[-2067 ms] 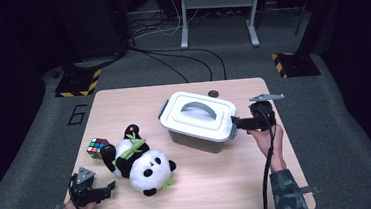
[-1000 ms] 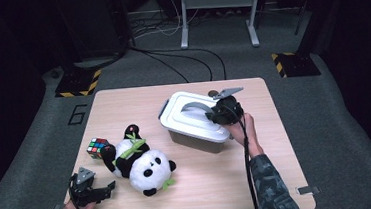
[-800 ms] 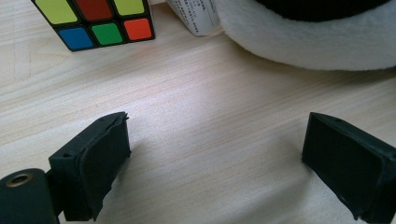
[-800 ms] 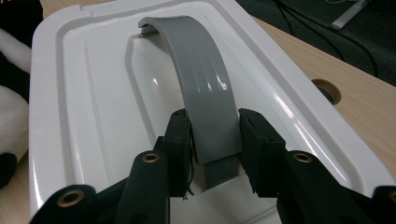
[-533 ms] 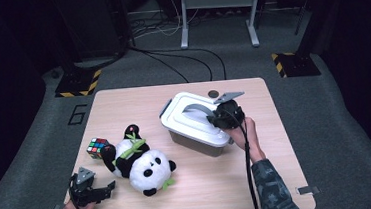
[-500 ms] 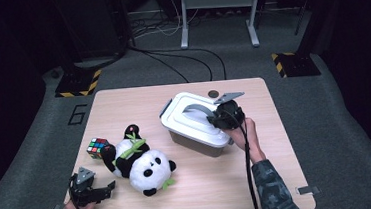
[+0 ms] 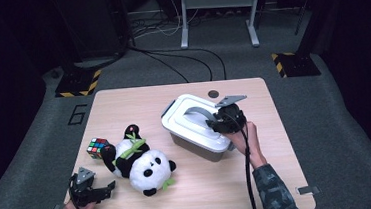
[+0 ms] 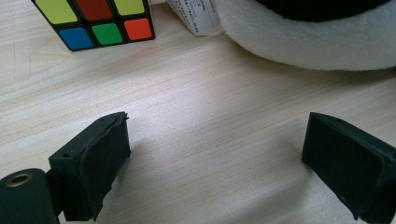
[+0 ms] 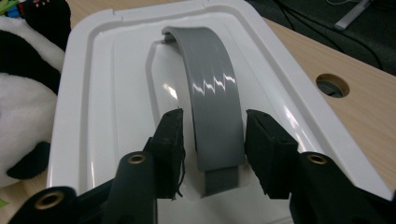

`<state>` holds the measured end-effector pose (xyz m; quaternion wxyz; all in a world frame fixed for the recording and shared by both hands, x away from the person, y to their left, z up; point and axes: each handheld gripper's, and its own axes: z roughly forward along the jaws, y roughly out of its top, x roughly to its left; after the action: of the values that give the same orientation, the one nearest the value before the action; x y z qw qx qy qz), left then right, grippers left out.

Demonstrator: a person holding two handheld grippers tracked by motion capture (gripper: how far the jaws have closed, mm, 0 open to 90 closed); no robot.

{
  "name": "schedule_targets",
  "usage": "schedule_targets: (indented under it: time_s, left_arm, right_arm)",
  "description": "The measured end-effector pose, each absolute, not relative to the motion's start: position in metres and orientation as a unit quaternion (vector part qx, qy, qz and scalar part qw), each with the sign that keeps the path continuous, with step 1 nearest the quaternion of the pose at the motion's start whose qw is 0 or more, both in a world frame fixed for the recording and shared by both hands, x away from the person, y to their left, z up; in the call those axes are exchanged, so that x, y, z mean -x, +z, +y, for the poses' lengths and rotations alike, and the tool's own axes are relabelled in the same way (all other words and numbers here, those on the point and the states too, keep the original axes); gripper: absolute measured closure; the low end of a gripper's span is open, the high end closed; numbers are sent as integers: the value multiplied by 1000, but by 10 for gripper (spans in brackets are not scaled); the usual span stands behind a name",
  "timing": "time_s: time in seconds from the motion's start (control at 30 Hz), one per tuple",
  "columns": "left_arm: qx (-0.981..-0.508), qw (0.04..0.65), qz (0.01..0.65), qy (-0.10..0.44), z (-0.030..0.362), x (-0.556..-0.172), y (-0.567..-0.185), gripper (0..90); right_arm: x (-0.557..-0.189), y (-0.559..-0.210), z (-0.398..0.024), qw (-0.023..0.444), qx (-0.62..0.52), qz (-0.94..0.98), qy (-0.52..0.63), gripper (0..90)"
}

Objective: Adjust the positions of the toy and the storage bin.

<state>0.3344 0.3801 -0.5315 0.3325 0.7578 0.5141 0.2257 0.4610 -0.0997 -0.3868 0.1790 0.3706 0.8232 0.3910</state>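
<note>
A white lidded box (image 7: 184,126) stands right of the table's middle, its grey handle (image 7: 197,111) arching over the lid (image 9: 93,116). My right gripper (image 7: 215,124) rests at the near end of that handle (image 9: 215,102). Its jaws have just been opening and now straddle the handle with a thin gap on each side. A plush panda (image 7: 140,160) lies left of the box, and a colour cube (image 7: 98,147) sits beside it. My left gripper (image 7: 107,188) lies on the wood at the front left, open wide, nothing between its jaws (image 8: 215,163). The cube (image 8: 100,21) and the panda (image 8: 308,37) are just beyond them.
The wooden table (image 7: 277,142) has a round cable hole (image 7: 213,93) behind the box. Bare wood lies right of the box and along the front edge. Dark floor with cables and a metal stand (image 7: 216,12) lies beyond the table.
My right gripper swung from the box's right side onto the lid and settled over the handle's near end. My left gripper stayed where it was.
</note>
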Motion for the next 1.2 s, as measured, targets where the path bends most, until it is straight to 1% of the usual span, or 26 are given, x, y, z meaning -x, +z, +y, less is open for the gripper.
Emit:
schedule_targets:
  time_s: [0.13,0.23,0.27,0.3,0.33,0.43,0.5,0.63,0.73,1.2]
  left_arm:
    - [-758,333,514,226,380,-334,-532,74]
    - [-758,333,514,226,380,-334,-532,74]
    - [-758,333,514,226,380,-334,-532,74]
    - [-757,333,514,226,380,-334,-532,74]
    - [-757,333,514,226,380,-334,-532,75]
    - [-760,331,513,224,380,-334,-531,77]
    - [-760,331,513,224,380,-334,-531,78]
    - [-760,331,513,223,380,-334,-531,79]
    - [-760,331,513,223,380,-334,-531,79]
    - [-760,331,513,224,380,-334,-531,79]
  right_arm:
    - [-470,-375,-88,181,-343,833,396,510]
    - [-480,-369,-78,185,-315,845,392,508]
    - [-483,-368,-75,176,-320,845,391,511]
    - [-487,-368,-74,183,-312,847,389,524]
    - [-490,-368,-72,174,-314,848,391,528]
    - [-499,-373,-69,168,-303,854,388,615]
    - [-501,-375,-69,163,-302,854,391,628]
    - [-499,-374,-72,147,-308,853,395,661]
    - [-496,-374,-69,159,-313,854,384,667]
    - [-476,-373,-60,160,-371,835,374,669]
